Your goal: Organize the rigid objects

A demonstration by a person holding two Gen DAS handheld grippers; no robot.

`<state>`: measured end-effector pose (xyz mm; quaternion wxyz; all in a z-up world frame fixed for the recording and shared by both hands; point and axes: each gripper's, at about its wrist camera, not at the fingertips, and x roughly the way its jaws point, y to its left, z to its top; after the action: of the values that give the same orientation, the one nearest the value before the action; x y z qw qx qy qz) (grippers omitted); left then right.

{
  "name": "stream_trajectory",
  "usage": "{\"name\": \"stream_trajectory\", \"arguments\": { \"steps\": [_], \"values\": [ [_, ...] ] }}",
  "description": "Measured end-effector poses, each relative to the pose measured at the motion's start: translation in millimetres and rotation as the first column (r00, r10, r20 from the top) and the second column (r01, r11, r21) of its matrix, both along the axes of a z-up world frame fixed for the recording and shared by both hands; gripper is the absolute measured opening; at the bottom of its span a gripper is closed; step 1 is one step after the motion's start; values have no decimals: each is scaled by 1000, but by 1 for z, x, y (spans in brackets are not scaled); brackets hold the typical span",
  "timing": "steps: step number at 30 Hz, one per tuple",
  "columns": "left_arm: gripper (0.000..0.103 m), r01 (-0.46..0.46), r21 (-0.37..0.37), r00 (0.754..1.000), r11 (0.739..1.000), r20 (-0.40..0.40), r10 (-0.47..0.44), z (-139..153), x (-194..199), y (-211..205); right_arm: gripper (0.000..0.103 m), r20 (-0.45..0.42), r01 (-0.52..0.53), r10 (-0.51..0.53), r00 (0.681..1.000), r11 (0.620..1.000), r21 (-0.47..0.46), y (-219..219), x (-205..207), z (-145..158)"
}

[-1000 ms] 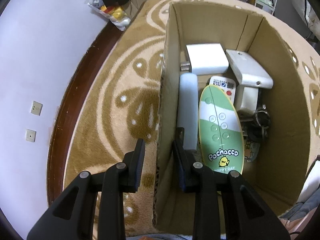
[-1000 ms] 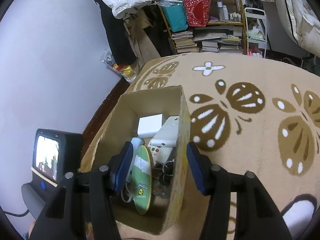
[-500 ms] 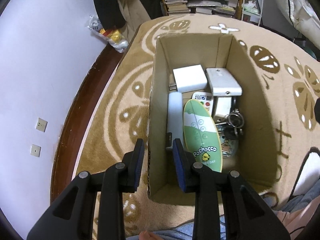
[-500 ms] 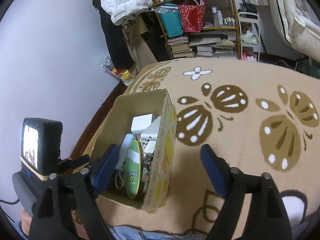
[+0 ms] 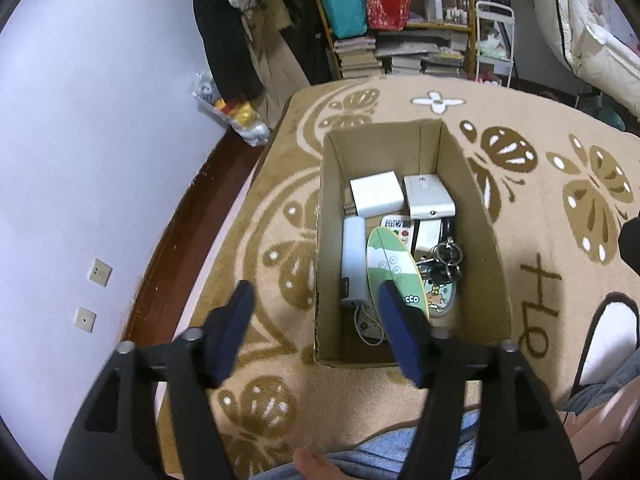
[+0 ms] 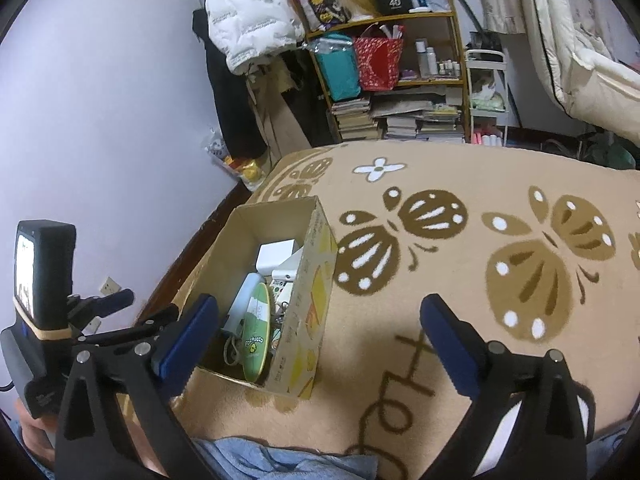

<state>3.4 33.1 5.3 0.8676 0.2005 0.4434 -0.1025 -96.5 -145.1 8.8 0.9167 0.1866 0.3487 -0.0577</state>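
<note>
Cardboard box (image 5: pixel 408 144) below both grippers' empty, widening fingers (image 5: pixel 236 328) (image 6: pixel 448 332).

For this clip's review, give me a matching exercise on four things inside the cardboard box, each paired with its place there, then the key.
Things:
1. white square block
2. pale blue cylinder
3. green oval Pochacco board
4. key rings

Places:
A. along the box's left wall
B. far end, left of the white rectangular case
C. near the box's right side, beside the board
D. down the middle, tilted on edge

Pairs: 1-B, 2-A, 3-D, 4-C
</note>
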Motion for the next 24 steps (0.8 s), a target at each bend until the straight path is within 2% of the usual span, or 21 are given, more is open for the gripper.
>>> {"name": "stream_trajectory", "arguments": {
  "steps": [2, 7, 13, 24],
  "values": [
    [84, 13, -20, 1000, 1000, 22, -12, 6, -6, 1, 103, 20, -5, 5, 1000, 1000, 8, -2, -8, 1],
    [100, 40, -83, 993, 996, 111, -31, 24, -24, 4, 103, 60, -2, 3, 998, 1000, -24, 0, -23, 5],
    [101, 44, -111, 976, 993, 216, -19, 39, -43, 12, 103, 120, 21, -12, 993, 997, -73, 5, -36, 8],
    [101, 54, -182, 949, 982, 317, 6, 44, -60, 25, 103, 189, 86, -66, 980, 992, -96, -2, -45, 1]
  ]
}}
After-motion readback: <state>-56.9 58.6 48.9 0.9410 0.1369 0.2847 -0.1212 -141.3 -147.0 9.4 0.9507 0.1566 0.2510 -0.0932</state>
